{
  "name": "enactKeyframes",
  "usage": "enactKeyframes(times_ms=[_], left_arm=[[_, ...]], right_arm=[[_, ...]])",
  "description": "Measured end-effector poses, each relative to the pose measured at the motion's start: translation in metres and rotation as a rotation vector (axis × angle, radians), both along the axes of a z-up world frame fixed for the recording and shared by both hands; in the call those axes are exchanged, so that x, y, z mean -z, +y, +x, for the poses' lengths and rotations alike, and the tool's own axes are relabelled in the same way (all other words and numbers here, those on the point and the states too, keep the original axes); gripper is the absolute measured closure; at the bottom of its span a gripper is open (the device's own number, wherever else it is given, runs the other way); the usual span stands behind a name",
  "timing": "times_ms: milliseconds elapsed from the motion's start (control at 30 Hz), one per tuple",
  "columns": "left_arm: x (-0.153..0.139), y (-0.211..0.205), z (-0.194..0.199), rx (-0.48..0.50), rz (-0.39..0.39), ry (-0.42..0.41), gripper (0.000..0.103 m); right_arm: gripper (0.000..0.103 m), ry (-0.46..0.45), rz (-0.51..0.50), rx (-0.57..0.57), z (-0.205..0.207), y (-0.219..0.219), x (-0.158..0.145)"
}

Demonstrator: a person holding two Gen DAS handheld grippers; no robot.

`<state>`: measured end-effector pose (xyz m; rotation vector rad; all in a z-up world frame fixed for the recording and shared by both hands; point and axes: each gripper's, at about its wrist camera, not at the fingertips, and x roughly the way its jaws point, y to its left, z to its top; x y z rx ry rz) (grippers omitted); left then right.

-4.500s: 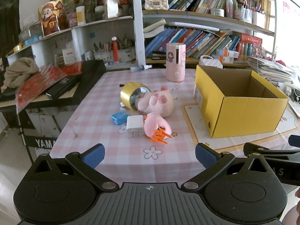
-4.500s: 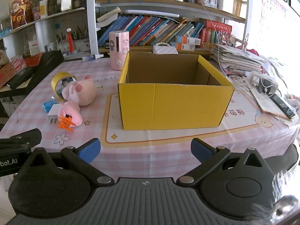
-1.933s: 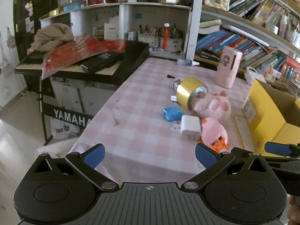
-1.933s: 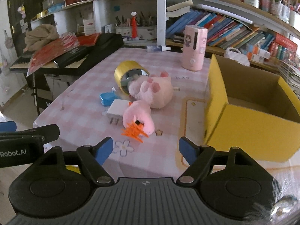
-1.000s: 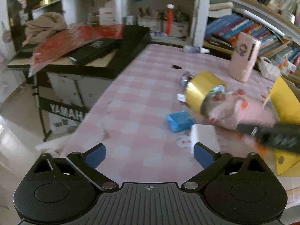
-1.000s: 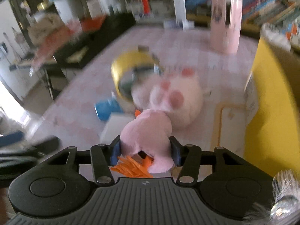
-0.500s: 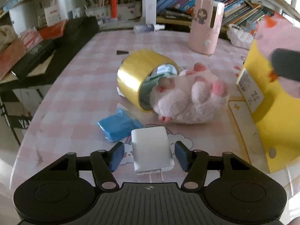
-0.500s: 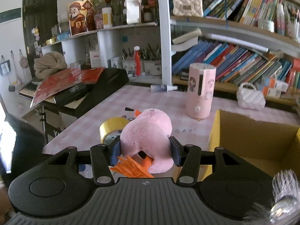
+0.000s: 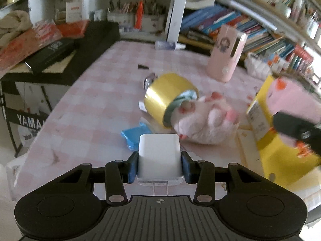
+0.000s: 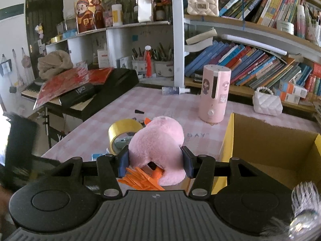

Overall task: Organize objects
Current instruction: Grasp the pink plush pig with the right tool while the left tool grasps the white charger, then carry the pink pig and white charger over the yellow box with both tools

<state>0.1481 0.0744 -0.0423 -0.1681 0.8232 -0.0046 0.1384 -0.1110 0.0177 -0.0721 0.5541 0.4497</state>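
Observation:
My left gripper (image 9: 159,167) is shut on a white charger block (image 9: 159,154) and holds it above the pink checked table (image 9: 96,100). My right gripper (image 10: 155,161) is shut on a pink plush toy with orange feet (image 10: 158,146), raised beside the open yellow cardboard box (image 10: 270,140). In the left wrist view that toy (image 9: 291,100) hangs by the box (image 9: 260,120). A gold tape roll (image 9: 170,98), a larger pink plush pig (image 9: 208,122) and a blue packet (image 9: 134,134) lie on the table.
A pink cylindrical dispenser (image 10: 214,94) stands at the back of the table by a small spray bottle (image 10: 174,90). A black keyboard with red bags (image 10: 80,88) sits to the left. Bookshelves (image 10: 250,64) line the back, with a white purse (image 10: 266,102).
My left gripper has closed on the white charger and lifted it off the table. My right gripper still holds the pink plush, now nearer the box.

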Motion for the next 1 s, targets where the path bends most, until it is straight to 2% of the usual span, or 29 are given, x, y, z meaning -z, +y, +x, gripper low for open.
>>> enactKeyframes(times_ms=[267, 500, 1000], left_arm=[[-0.020, 0.003, -0.044, 0.038, -0.017, -0.049, 0.062], [-0.031, 0.001, -0.083, 0.088, -0.004, -0.082, 0.062], [-0.041, -0.002, -0.145, 0.164, -0.001, -0.108, 0.062]], right_arm=[[0.053, 0.021, -0.039, 0.018, -0.025, 0.005, 0.007], [0.053, 0.095, 0.000, 0.088, -0.054, -0.002, 0.012], [0.053, 0.110, 0.037, 0.175, -0.130, -0.011, 0.011]])
